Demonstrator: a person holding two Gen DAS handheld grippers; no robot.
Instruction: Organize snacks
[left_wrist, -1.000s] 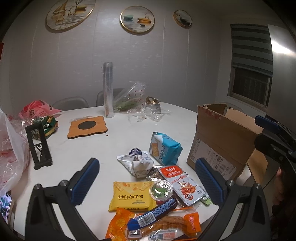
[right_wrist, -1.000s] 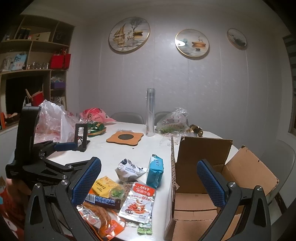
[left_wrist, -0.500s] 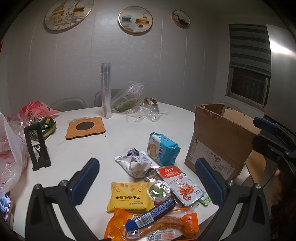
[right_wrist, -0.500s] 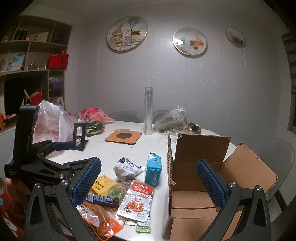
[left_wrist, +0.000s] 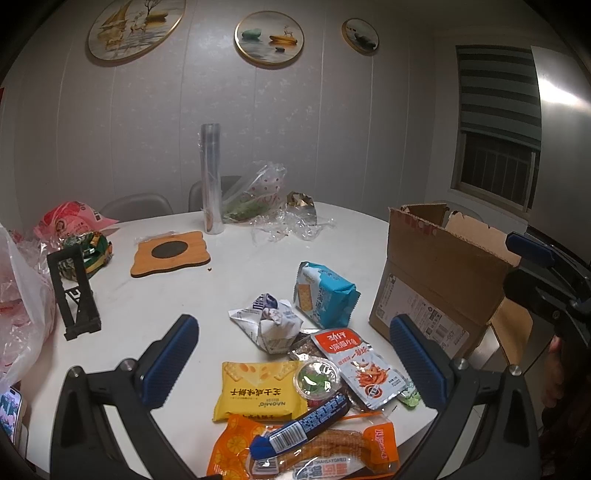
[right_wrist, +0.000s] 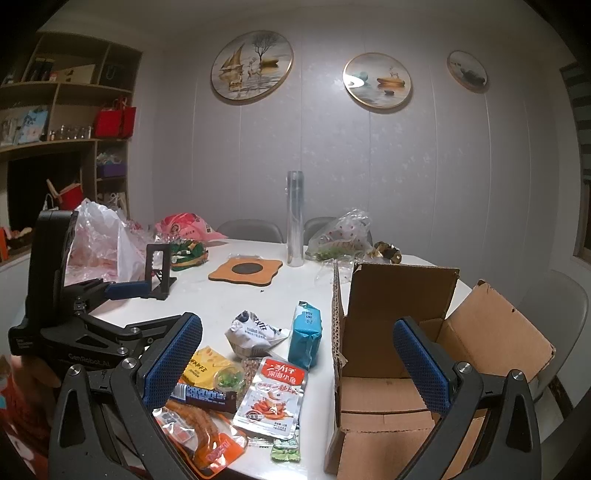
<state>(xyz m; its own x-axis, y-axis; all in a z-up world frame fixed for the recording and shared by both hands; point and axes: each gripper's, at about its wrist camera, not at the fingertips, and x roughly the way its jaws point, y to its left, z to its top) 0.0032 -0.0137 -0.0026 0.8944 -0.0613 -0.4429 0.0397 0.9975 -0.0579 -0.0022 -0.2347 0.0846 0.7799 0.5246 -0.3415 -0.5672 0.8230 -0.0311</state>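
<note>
Both grippers hang spread wide and empty over the near edge of the table (left_wrist: 155, 280): left gripper (left_wrist: 293, 363) above the snack pile, right gripper (right_wrist: 297, 363) straddling the gap btw pile and box (right_wrist: 399, 332). Snacks sit bunched at the near edge, none in the box yet; the box stands at the near right corner, flaps up, looks empty. Pile: blue pack (left_wrist: 325, 295) nearest the box, white pack (left_wrist: 271, 325) beside it, red pouch (left_wrist: 364, 363), yellow pack (left_wrist: 260, 391), small cup (left_wrist: 317, 378) resting on the yellow and red ones, dark bar (left_wrist: 301, 430) lying across the orange pack (left_wrist: 303, 450). Risks, as I judge: things overlap, so a grab at the bar or cup may drag a neighbour off the edge; cup could tip; slick film may slip from the pads; a raised flap could catch a pack on the way in; box overhangs the corner somewhat, so a bump may shift it.
</note>
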